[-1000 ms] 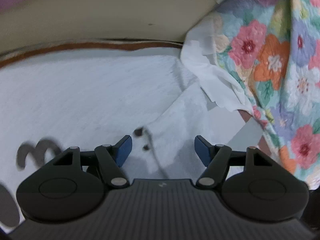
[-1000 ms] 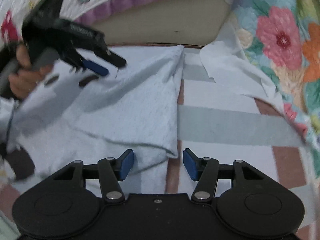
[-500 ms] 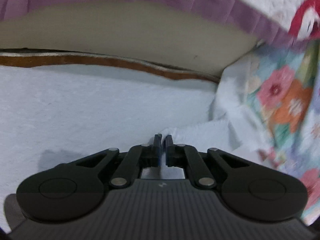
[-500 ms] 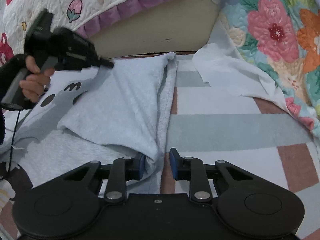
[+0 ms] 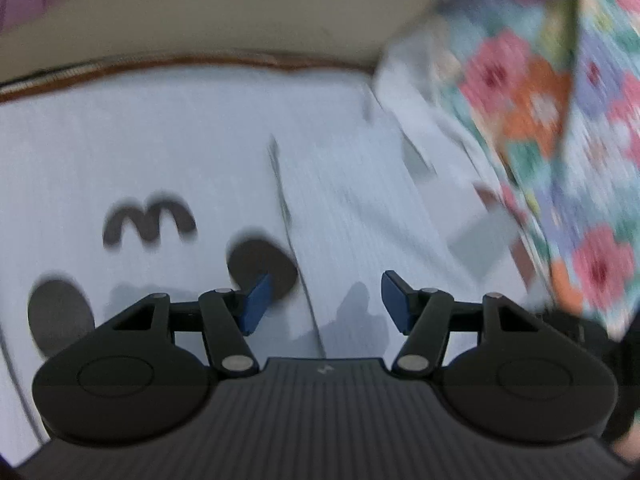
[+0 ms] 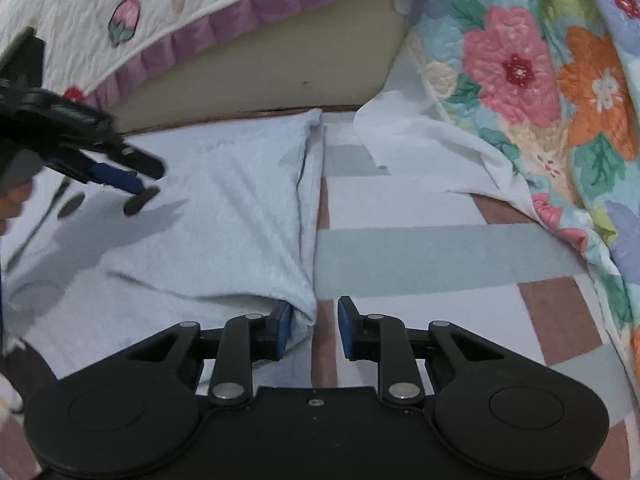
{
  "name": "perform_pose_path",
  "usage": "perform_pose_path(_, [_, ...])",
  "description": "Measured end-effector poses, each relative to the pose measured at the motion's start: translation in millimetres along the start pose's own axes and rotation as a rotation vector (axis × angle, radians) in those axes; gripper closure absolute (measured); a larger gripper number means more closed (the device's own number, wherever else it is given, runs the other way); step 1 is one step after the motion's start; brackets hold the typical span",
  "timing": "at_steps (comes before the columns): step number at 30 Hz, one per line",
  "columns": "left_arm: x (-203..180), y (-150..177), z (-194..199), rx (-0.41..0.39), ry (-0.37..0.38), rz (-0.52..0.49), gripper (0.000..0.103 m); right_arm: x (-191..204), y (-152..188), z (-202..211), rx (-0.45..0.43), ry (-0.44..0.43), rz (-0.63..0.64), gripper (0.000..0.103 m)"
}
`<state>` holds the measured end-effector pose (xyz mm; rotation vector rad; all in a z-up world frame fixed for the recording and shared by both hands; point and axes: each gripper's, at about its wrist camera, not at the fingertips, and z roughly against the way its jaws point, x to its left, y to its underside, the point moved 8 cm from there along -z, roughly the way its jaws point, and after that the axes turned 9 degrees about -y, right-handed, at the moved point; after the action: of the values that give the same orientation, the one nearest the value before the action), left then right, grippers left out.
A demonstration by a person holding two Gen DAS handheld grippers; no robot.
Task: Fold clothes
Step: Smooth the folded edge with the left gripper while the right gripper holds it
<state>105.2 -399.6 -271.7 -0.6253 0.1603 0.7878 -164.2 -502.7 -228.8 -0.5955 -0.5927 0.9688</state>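
**Floor covering and what lies on it**

You are working on a floor mat [image 6: 420, 256] patterned in white, grey-green and brown-pink blocks. On its left part lies the pale blue garment [image 6: 224, 216], folded over so that a doubled edge runs along its right side, parallel to a brown stripe. Your left-wrist view shows dark grey printed shapes [image 5: 150, 222] on the garment's flat part; that view is blurred. At the right, a floral quilt [image 6: 560, 92] with a white underside [image 6: 432, 152] drapes onto the mat, well apart from the garment. Along the far edge the mat meets a beige mattress side [image 6: 272, 76] under a purple-trimmed quilt [image 6: 192, 40].
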Motion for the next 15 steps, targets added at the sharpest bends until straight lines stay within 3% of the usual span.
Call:
perform_pose_path(4, [-11.8, 34.0, 2.9, -0.002, 0.020, -0.041, 0.052, 10.5, 4.0, -0.3, -0.036, -0.020, 0.040, 0.077])
perform_pose_path(5, [-13.7, 36.9, 2.2, -0.008, 0.014, -0.041, 0.066, 12.3, 4.0, -0.6, -0.040, -0.016, 0.049, 0.082])
perform_pose_path(6, [-14.5, 34.8, 1.3, -0.013, 0.008, -0.035, 0.091, 13.5, 3.8, -0.9, -0.043, -0.015, 0.052, 0.088])
perform_pose_path(7, [-15.3, 32.7, 0.3, -0.019, 0.002, -0.030, 0.100, 14.7, 3.5, -1.2, -0.046, -0.013, 0.055, 0.088])
perform_pose_path(11, [-13.0, 25.0, 7.1, -0.054, -0.021, -0.010, 0.103, 13.9, -0.9, 8.9, -0.073, 0.016, 0.051, 0.091])
perform_pose_path(15, [8.5, 29.7, 12.8, -0.034, -0.089, 0.030, 0.103, 12.7, 6.9, 8.1, -0.029, 0.051, 0.051, 0.092])
